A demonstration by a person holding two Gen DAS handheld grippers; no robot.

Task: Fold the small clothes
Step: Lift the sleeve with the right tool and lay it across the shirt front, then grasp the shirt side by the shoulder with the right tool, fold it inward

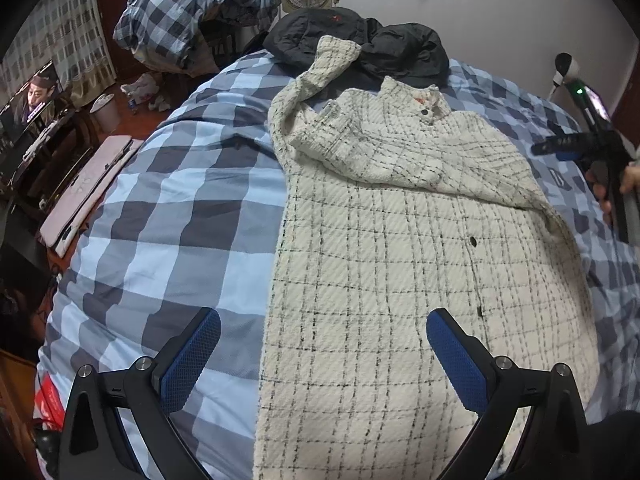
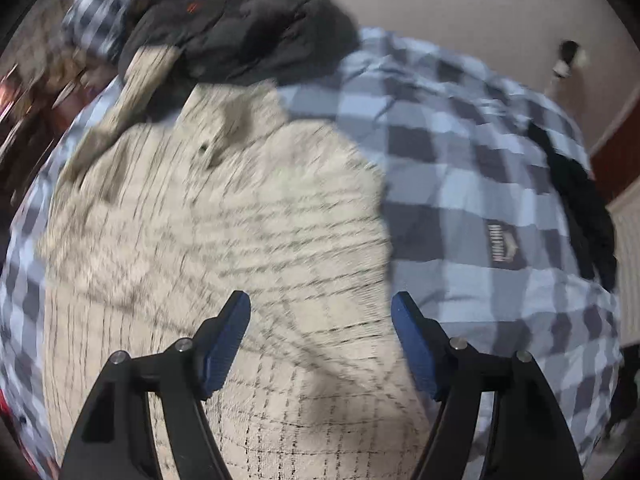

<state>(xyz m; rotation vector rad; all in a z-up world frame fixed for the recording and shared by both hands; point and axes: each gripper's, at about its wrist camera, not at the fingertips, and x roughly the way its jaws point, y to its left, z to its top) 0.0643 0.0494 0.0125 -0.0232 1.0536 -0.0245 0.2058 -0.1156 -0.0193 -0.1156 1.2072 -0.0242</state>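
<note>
Both the left gripper (image 1: pixel 323 334) and right gripper (image 2: pixel 321 318) hover, jaws spread, above the checked jacket (image 1: pixel 400 240).

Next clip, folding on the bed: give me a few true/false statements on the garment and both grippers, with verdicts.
1. The white checked jacket lies on the blue checked bedspread. True.
2. The left gripper is clamped on the jacket's hem. False: its jaws are open and hold nothing.
3. A black garment lies beyond the jacket's collar. True.
4. The right gripper is pinching a sleeve. False: its jaws stand apart above the jacket.
</note>
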